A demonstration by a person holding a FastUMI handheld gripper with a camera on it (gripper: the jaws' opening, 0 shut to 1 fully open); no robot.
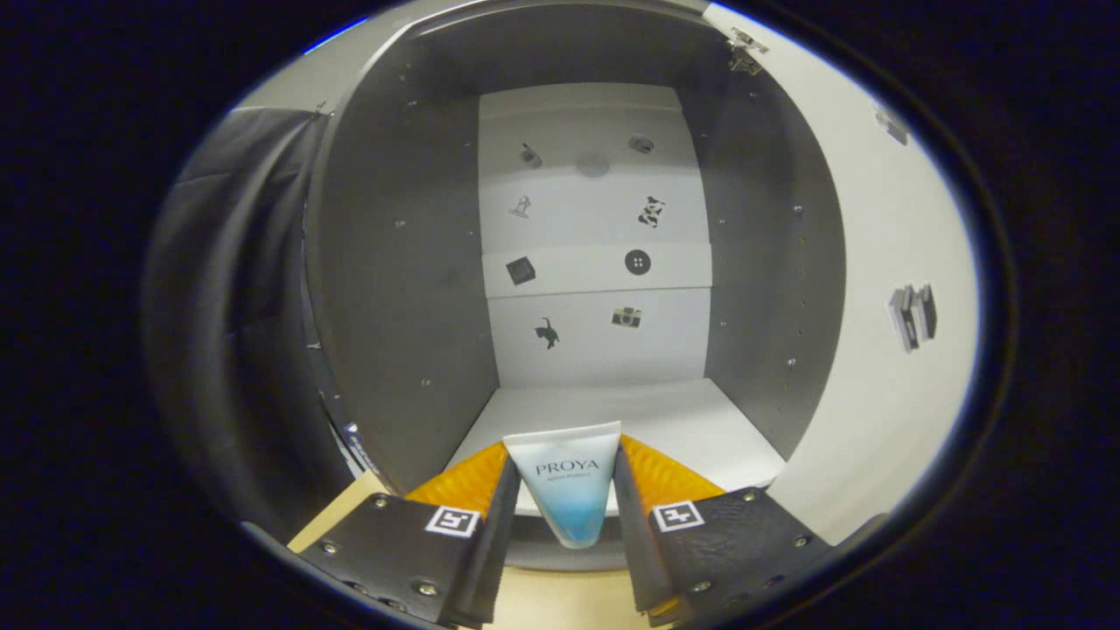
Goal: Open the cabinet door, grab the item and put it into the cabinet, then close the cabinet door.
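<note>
The gripper point(567, 477) was clenched on the tube point(569, 490), both fingers point(477, 481) pressing its sides, one on each; the tube stood between them with its flat crimped end up and its narrow end pointing down, white at the top and fading to blue lower down, with dark lettering across the white part; it was held just at the front lip of the cabinet point(402, 262), its upper edge set against the white floor point(700, 420) of the compartment beyond, though whether it had crossed the threshold I could not tell; the cabinet stood open, its grey side walls running back on either hand to a white back panel point(595, 236); that panel carried small dark stickers point(638, 262) in two columns, among them a round button shape, a little camera, a cat figure and a dark square, the upper ones too small to make out; the door point(884, 289) was swung out to the right, its pale inner face turned toward the gripper, a hinge point(746, 48) showing at its top corner and a small dark sticker near its outer edge; a strip of tan surface point(337, 521) lay below the cabinet's front edge, beside the left finger; dark cloth point(227, 289) hung to the left of the cabinet.
</note>
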